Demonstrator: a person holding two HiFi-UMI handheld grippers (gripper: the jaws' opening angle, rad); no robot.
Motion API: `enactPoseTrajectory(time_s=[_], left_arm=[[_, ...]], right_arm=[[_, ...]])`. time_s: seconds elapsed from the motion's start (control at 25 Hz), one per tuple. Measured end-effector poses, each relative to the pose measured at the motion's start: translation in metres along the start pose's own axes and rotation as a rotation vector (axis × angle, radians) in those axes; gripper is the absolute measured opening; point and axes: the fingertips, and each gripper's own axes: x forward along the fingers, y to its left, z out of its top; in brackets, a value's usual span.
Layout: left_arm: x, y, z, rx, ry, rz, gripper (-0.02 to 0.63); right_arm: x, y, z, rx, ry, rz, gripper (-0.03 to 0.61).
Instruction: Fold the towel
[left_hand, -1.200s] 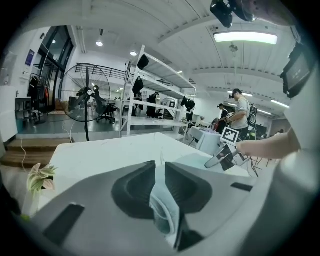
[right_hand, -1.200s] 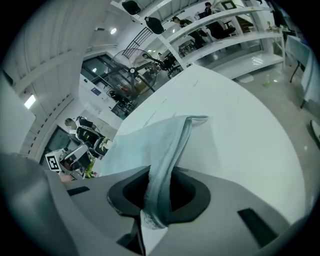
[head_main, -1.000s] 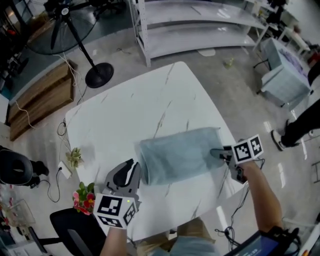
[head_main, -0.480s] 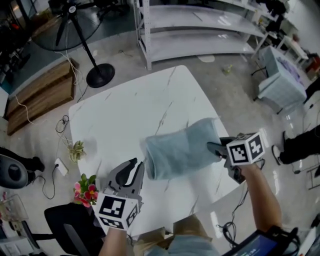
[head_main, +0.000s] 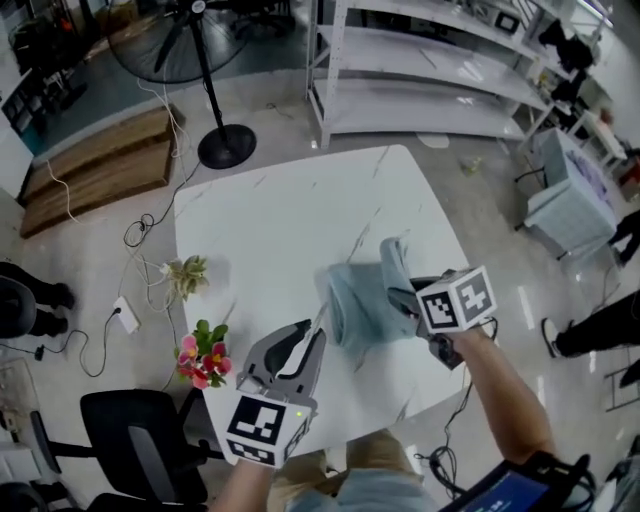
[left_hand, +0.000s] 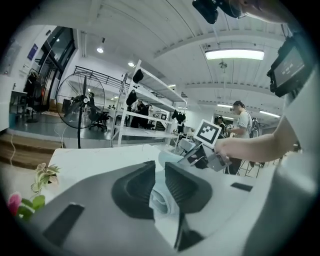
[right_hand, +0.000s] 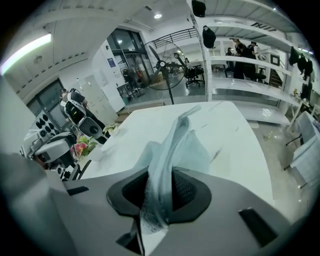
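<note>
On the table, near its front right edge, the towel is lying bunched, one end standing above the table. The left tool is pinching its near edge. The right tool is holding the raised end with its jaws opening, so the cloth is likely risking slipping free mid-fold. No containers are showing.

We've got a grey floor round the white marble table, a big fan and wood boards off its far-left corner, white shelves past the far edge, and a strip light overhead.
</note>
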Motion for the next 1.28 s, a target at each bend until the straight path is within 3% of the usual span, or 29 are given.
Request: enactPoseTrajectory(time_s=[0.28,0.6,0.84,1.0,1.16,1.28], left_arm=[[-0.017,-0.003,-0.011,-0.005,-0.006,-0.018,0.063],[-0.032,0.012,-0.022,-0.028,-0.013,0.002,0.063],[-0.039,0.021,-0.027,-0.043,0.002,0.010,0.063],[-0.040,0.020,-0.023,-0.042,-0.001,0.011,0.063],[-0.040,0.016,-0.019,-0.031,-0.009,0.007,0.063],[-0.039,0.015,-0.021,-0.028,-0.001,0.004,0.063]], right_arm=[[0.044,0.041,-0.002,-0.077,0.049,-0.011,0.100],[0.083,0.054,-0.010,-0.144,0.100,-0.075,0.111],[0.087,0.077,-0.013,-0.219,0.113,-0.026,0.221],[0.062,0.102,0.004,-0.256,0.046,0.049,0.235],[0.024,0.106,0.029,-0.244,-0.108,0.101,0.215],[0.003,0.074,0.036,-0.188,-0.218,0.043,0.073]])
